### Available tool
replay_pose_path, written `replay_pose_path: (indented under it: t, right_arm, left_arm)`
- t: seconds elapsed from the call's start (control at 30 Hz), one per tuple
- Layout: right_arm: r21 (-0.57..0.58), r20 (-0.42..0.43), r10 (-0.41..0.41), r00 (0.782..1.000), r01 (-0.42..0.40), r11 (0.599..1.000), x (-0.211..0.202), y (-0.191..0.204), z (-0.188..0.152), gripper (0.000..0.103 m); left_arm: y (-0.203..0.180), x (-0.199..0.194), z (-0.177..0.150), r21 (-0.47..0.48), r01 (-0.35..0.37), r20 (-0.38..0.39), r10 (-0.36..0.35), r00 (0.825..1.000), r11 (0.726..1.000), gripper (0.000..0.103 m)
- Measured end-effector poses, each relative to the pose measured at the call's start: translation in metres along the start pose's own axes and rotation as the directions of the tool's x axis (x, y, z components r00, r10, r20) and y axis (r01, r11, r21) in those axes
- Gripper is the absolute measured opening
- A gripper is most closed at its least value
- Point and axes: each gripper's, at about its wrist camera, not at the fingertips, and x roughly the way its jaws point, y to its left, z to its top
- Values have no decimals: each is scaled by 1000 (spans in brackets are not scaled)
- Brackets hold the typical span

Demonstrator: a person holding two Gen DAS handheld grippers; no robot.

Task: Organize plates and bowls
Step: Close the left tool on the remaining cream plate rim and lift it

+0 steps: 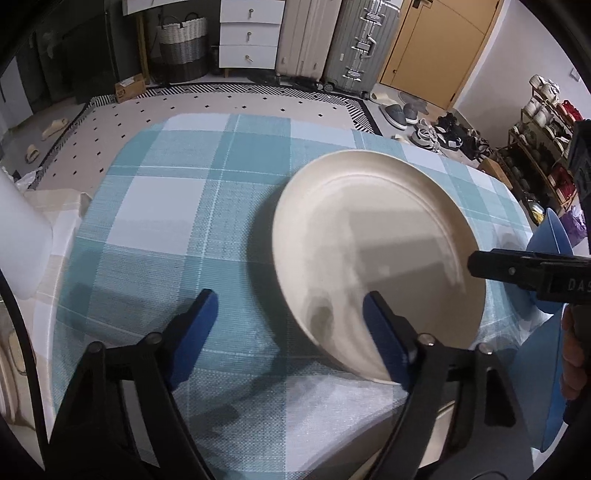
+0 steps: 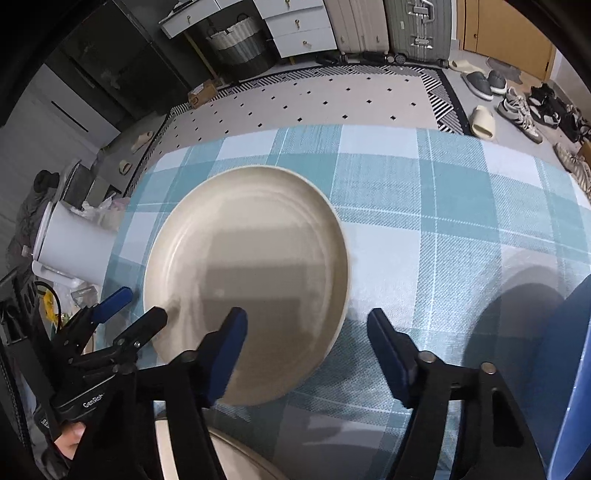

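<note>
A teal and white checked cloth [image 1: 192, 206] covers the counter; beyond its far edge lies a pale rug [image 1: 236, 101] dotted with black marks and edged in black-and-white stripes; against the back wall stand a white drawer unit [image 1: 251, 35], a woven basket [image 1: 183, 46], a beige suitcase [image 1: 308, 37] and a silver suitcase [image 1: 360, 44] beside a wooden door [image 1: 439, 44]; shoes [image 1: 439, 134] and grey slippers [image 1: 400, 112] sit on the floor near a rack [image 1: 543, 136]; a white cylindrical container [image 2: 74, 247] lies at the counter's left edge.

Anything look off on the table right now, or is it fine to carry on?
Nothing stands out. The cream plate lies flat on the checked tablecloth, unchipped and clean; both the left tongs and right tongs are open, gripping nothing.
</note>
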Motion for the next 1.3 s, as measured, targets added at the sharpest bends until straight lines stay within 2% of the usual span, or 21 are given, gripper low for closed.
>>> replay_pose_path:
  t: [0.27, 0.5, 0.6, 0.77, 1.3]
  right_arm:
    - [-5, -8, -26, 1000, 26, 1000, 8, 2, -1, 44]
    - [-17, -6, -66, 998, 66, 998, 9, 1, -2, 28]
    - [-24, 0, -87, 996, 87, 996, 8, 0, -2, 21]
    - [-24, 13, -101, 995, 101, 995, 7, -1, -3, 15]
    - [-48, 48, -121, 991, 123, 991, -1, 2, -8, 15]
  left_arm:
    - [-1, 5, 0, 5, 15, -11, -15, 1000, 1000, 57]
    - [-5, 10, -3, 12, 37, -28, -36, 999, 999, 27]
    - [-8, 13, -4, 30, 11, -28, -10, 1000, 999, 18]
    - [-7, 14, -3, 33, 2, -17, -1, 1000, 999, 17]
    - [-13, -5, -8, 48, -3, 21, 2, 1000, 999, 17]
